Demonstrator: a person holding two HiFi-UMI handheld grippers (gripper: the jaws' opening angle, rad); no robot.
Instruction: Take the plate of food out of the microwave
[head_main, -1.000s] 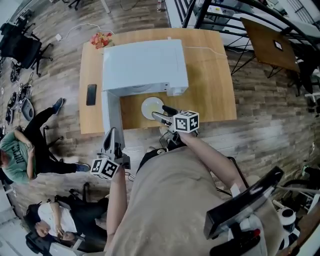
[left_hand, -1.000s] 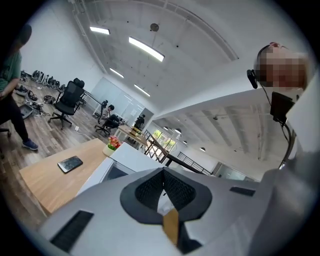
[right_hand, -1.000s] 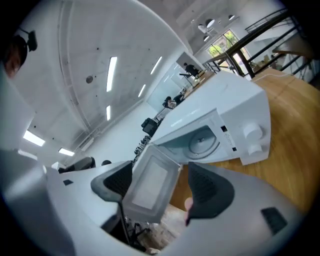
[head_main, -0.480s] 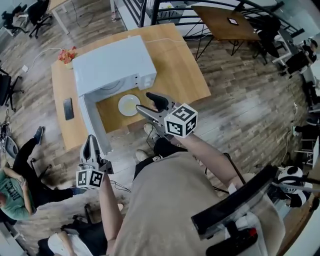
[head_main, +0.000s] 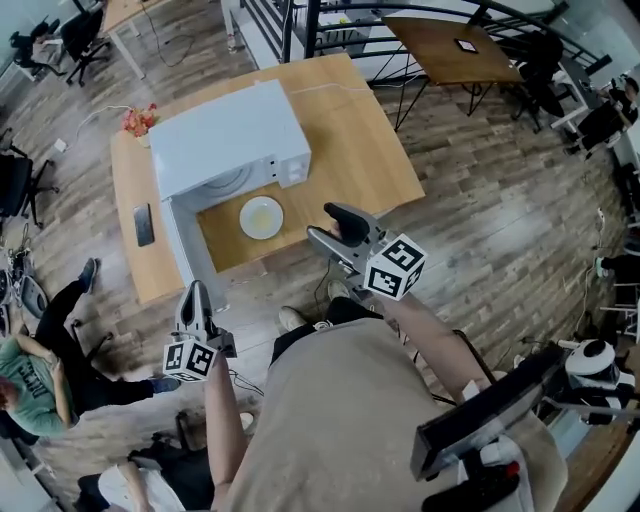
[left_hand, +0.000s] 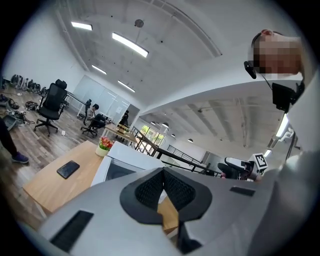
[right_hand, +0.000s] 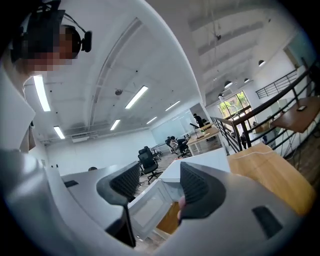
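Nearest us, our left tongs (head_main: 193, 297) are pressed together and empty, just off the tip of the microwave (head_main: 230, 135) door (head_main: 186, 250), which hangs open. Our right tongs (head_main: 331, 226) stand apart with nothing between them, having just been closing somewhat, in front of the microwave near the tabletop (head_main: 350, 140) edge. The plate (head_main: 261, 216) lies on the tabletop directly before the microwave's open front, outside it.

microwave door (head_main: 187, 250) open, left of plate (head_main: 262, 216)
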